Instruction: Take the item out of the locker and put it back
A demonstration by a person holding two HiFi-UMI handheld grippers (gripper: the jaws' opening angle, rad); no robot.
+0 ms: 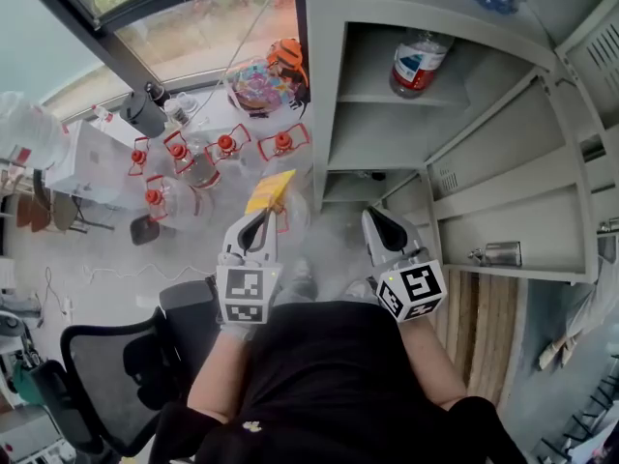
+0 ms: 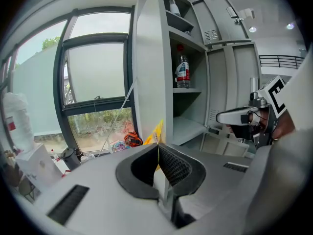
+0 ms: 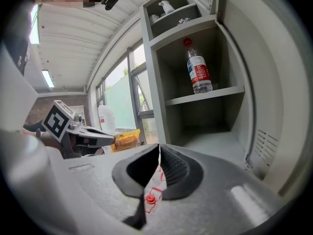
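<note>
A flat yellow packet (image 1: 270,191) sticks out ahead of my left gripper (image 1: 259,222), whose jaws are shut on its near edge. In the left gripper view the packet (image 2: 157,130) shows as a thin yellow strip above the closed jaws of that gripper (image 2: 158,148). The right gripper view catches the packet (image 3: 126,139) from the side. My right gripper (image 1: 382,222) is shut with nothing in it, held in front of the open grey locker (image 1: 334,85). Its closed jaws (image 3: 159,148) point at the locker's lower compartment (image 3: 210,141).
A water bottle (image 1: 418,61) with a red cap stands on a locker shelf. The locker door (image 1: 513,191) hangs open at the right. Several red-capped bottles (image 1: 222,148) sit on the floor by the window. A black office chair (image 1: 126,375) is at my left.
</note>
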